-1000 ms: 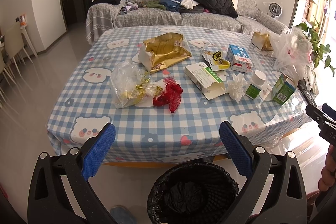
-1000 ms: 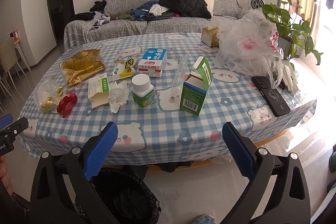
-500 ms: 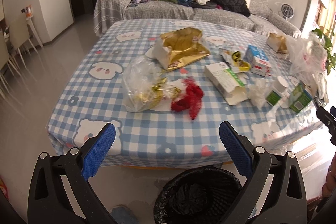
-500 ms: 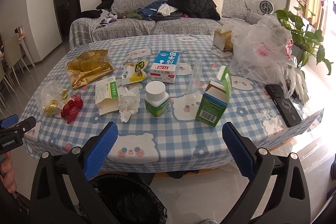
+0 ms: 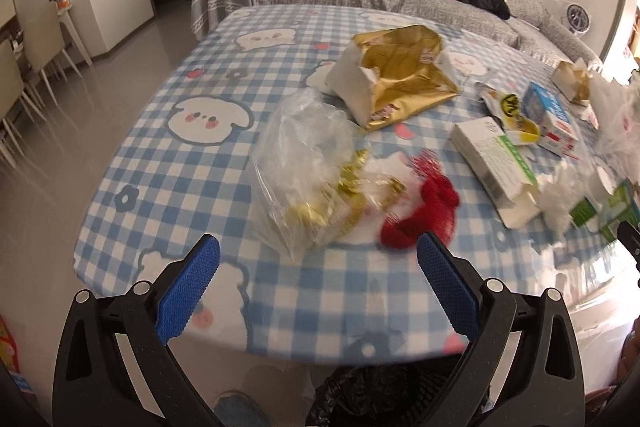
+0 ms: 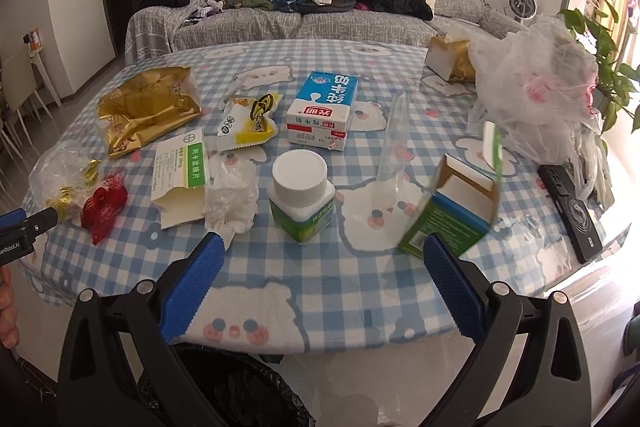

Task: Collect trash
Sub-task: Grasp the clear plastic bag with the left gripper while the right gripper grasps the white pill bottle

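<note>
While both left gripper (image 5: 318, 259) and right gripper (image 6: 324, 261) gape wide, empty, trash litters the table (image 5: 168, 163); only right view shows phone (image 6: 570, 211), pill bottle (image 6: 300, 199); bin (image 6: 224, 391) below edge.

Near table edge (image 6: 320, 291): bare cloth is seen.
Left side: blocked by clear bag (image 5: 304, 163) and red net (image 5: 424, 211).
Right side: crowded by white-capped bottle (image 6: 300, 199), green carton (image 6: 456, 211).

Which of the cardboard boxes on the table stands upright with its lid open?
The green box, nearest the right gripper; the milk carton and white medicine box lie flat.
</note>
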Demonstrator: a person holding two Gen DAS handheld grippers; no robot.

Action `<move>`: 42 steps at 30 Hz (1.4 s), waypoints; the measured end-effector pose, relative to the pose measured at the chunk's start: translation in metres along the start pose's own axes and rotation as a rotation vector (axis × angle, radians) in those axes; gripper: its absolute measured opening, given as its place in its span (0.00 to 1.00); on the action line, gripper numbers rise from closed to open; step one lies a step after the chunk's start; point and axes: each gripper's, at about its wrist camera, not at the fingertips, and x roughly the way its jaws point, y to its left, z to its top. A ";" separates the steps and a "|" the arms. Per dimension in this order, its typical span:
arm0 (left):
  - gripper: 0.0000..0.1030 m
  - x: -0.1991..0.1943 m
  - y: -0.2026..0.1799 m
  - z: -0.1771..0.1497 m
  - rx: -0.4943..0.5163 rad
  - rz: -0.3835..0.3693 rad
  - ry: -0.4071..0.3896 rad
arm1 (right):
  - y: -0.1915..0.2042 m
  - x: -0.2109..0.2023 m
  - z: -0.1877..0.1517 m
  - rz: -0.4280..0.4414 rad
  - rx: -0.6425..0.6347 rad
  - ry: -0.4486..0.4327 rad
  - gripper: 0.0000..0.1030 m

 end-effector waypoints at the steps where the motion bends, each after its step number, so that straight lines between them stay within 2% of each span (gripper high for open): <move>1: 0.93 0.004 0.002 0.003 -0.002 0.005 0.002 | 0.001 0.006 0.003 0.000 0.002 0.001 0.93; 8: 0.92 0.033 0.005 0.022 -0.014 0.008 0.026 | 0.004 0.034 0.014 0.012 0.032 0.021 0.93; 14: 0.89 0.055 0.008 0.030 -0.033 0.004 0.056 | 0.007 0.052 0.016 0.024 0.033 0.045 0.85; 22: 0.72 0.062 0.000 0.034 -0.019 -0.008 0.072 | 0.007 0.060 0.017 0.044 0.040 0.061 0.70; 29: 0.63 0.062 -0.003 0.031 -0.040 -0.020 0.086 | 0.008 0.061 0.016 0.049 0.045 0.066 0.65; 37: 0.49 0.058 -0.009 0.029 -0.016 -0.012 0.081 | 0.007 0.064 0.017 0.055 0.051 0.080 0.53; 42: 0.41 0.055 -0.011 0.029 0.003 -0.009 0.075 | 0.008 0.066 0.017 0.052 0.050 0.081 0.50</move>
